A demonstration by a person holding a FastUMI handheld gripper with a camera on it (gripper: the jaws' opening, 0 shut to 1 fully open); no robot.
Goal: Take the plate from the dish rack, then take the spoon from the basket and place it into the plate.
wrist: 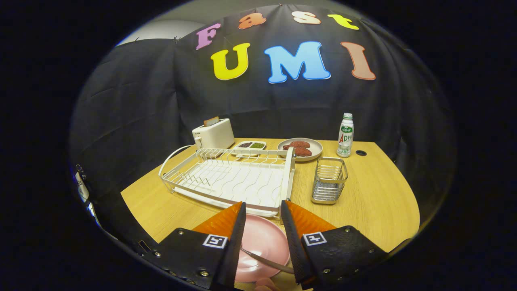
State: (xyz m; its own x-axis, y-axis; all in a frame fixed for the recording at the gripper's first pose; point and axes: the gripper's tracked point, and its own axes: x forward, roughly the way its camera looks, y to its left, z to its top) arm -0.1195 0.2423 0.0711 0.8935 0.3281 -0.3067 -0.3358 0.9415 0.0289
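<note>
Gripper view: gripper (262,210) jaws apart, gripping nothing; pink plate (262,242) on the counter (375,202) between them, spoon (266,260) lying across it; dish rack (230,178) just beyond; wire basket (329,180) beside the rack.

Tool (262,210) — two wedge fingers on dark textured mounts, silver screws, a square black-and-white marker each
</note>
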